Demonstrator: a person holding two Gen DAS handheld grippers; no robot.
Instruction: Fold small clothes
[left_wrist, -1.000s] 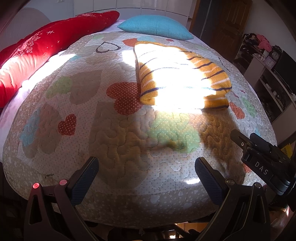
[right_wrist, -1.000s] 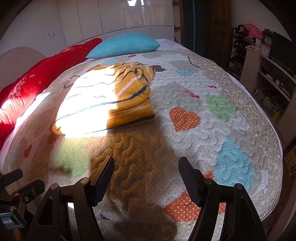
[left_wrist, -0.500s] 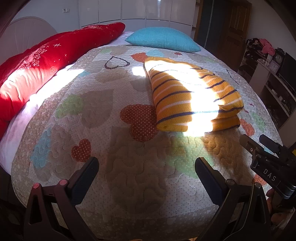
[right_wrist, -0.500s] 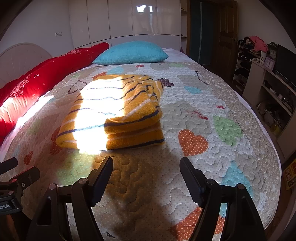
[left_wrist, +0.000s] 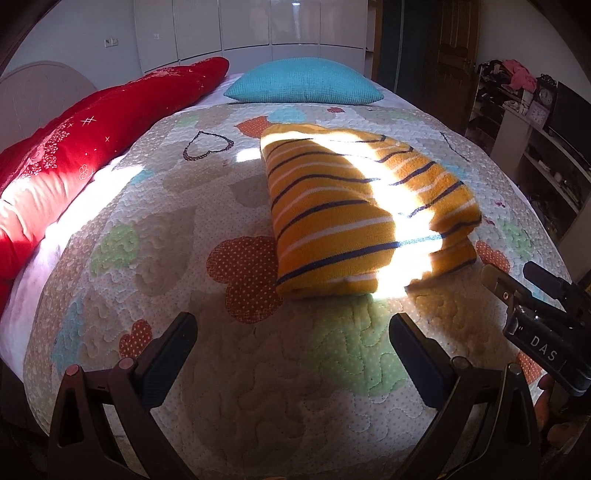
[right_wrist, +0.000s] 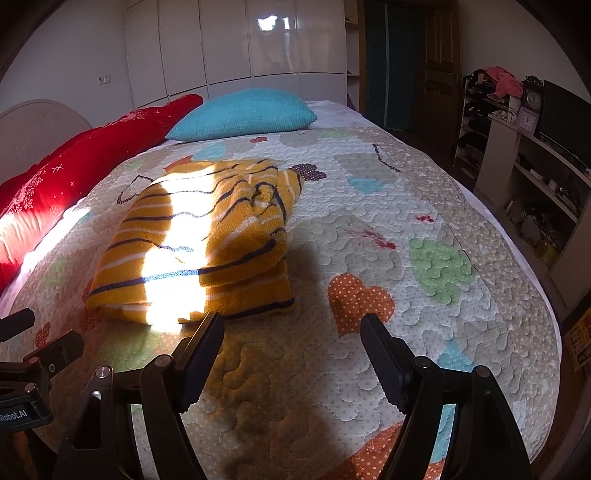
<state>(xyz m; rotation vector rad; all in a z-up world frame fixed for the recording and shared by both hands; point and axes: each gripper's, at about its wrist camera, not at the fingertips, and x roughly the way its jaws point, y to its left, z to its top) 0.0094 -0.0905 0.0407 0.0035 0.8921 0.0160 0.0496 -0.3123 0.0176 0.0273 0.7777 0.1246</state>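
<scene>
1. The left gripper (left_wrist: 291, 341) has its fingers (left_wrist: 173, 345) spread wide and released, with nothing between them; only quilt shows in the gap.
2. The right gripper (right_wrist: 291, 341) is likewise released, its fingers (right_wrist: 382, 354) well apart and holding nothing.
3. Both grippers hover over the near part of the bed, apart from the garment. In the left wrist view the body of the right gripper shows at the right edge; in the right wrist view the left gripper's body shows at the lower left.
4. The striped sweater (left_wrist: 362, 210) lies folded into a thick rectangular bundle on the quilt (left_wrist: 258, 387), ahead of both grippers. It is orange-yellow with white and dark blue stripes.
5. From the right wrist view the sweater (right_wrist: 207, 243) sits left of centre, its near edge just beyond the left finger's tip; a rumpled fold lies on top toward its far right corner.
6. A bright band of sunlight crosses the sweater and the quilt in front of it.
7. The quilt is pale, with patchwork hearts in orange, green and blue.
8. Beyond the sweater, a turquoise pillow (left_wrist: 304, 83) rests at the far end of the bed, and a long red cushion (left_wrist: 74, 147) runs along the left side.
9. White wardrobe doors (right_wrist: 236, 44) stand behind the bed, and open shelves (right_wrist: 532, 173) line the right wall.
</scene>
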